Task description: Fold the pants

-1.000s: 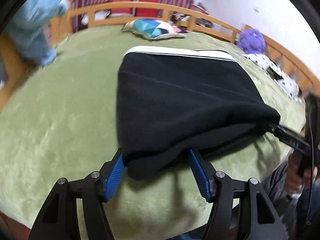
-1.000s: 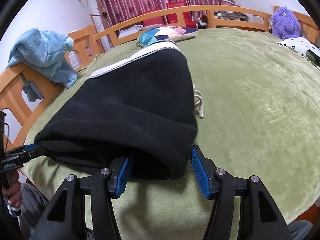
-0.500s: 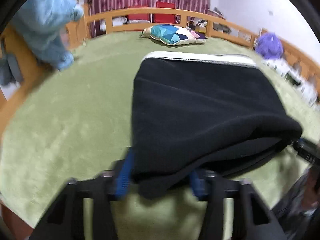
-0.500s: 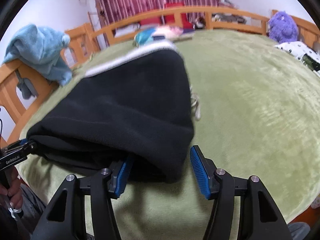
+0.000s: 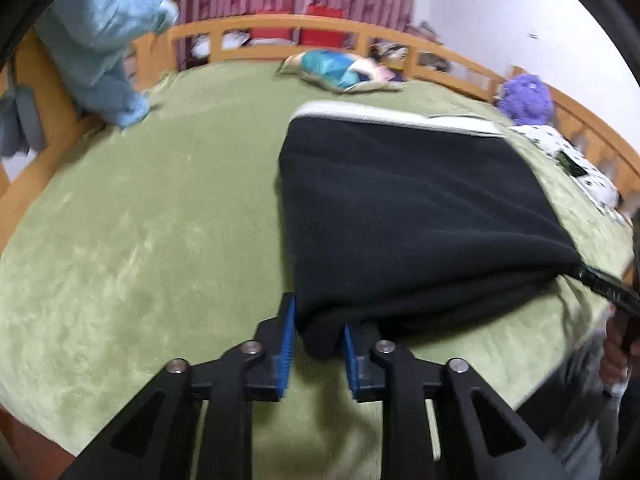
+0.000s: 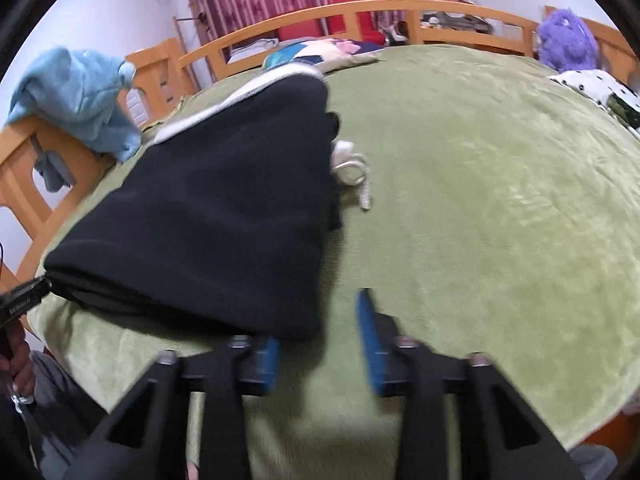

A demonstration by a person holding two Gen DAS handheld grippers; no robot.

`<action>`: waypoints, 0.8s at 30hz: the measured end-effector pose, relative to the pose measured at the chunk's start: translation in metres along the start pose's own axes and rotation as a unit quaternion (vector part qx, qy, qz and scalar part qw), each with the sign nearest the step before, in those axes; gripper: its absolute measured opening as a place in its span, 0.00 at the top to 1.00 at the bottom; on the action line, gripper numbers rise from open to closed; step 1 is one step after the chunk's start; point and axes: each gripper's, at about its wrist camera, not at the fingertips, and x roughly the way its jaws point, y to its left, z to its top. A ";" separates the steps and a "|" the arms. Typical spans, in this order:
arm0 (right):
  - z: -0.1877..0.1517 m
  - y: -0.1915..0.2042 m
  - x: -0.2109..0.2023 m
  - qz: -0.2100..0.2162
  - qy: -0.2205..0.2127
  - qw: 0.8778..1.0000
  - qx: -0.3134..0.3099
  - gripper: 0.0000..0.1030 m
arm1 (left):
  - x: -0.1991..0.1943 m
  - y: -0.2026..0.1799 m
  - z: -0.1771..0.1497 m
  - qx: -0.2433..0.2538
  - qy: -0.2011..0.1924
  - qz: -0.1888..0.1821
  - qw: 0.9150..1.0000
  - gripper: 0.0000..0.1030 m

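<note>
The black pants [image 5: 412,220] lie folded on the green bed, white waistband at the far end. My left gripper [image 5: 319,330] is shut on the near left corner of the fold, its blue pads pressing the cloth. In the right wrist view the pants [image 6: 224,208] lie to the left, with a white drawstring [image 6: 354,170] sticking out on the right. My right gripper [image 6: 322,332] is open, its jaws wide apart; the near right corner of the pants lies just ahead of its left finger, not between the pads.
The green bed cover [image 5: 140,240] is ringed by a wooden rail [image 5: 280,26]. A blue towel [image 5: 104,40] hangs on the left rail. A colourful pillow [image 5: 340,70] and a purple plush toy [image 5: 526,98] lie at the far side. A spotted cloth [image 5: 576,160] lies on the right.
My left gripper has closed on the pants' near left corner. My right gripper has shifted right and back, so the pants' corner has slipped out from between its open jaws.
</note>
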 end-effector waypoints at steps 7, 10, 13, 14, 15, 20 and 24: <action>0.010 -0.007 -0.068 0.049 -0.057 0.997 -0.013 0.52 | -0.049 0.003 0.022 -0.015 -0.064 -0.049 0.997 0.42; 0.029 -0.003 -0.067 0.059 -0.081 0.995 0.002 0.52 | -0.032 -0.004 0.042 -0.028 -0.052 -0.038 0.998 0.42; 0.036 0.008 -0.033 0.061 -0.065 0.996 0.001 0.52 | 0.007 -0.010 0.044 -0.029 -0.005 -0.021 0.999 0.42; 0.033 0.009 -0.021 0.056 -0.050 0.997 -0.004 0.52 | 0.020 -0.011 0.040 -0.027 0.019 -0.017 0.999 0.43; 0.031 0.010 -0.008 0.047 -0.032 0.998 -0.011 0.52 | 0.036 -0.013 0.029 -0.022 0.049 -0.009 0.999 0.42; 0.010 0.001 0.026 0.039 0.036 0.998 0.016 0.52 | 0.034 -0.015 0.011 -0.012 0.056 -0.004 0.998 0.41; 0.044 0.004 -0.001 0.039 -0.005 0.999 -0.007 0.44 | 0.018 0.001 0.038 -0.041 0.039 -0.027 0.998 0.41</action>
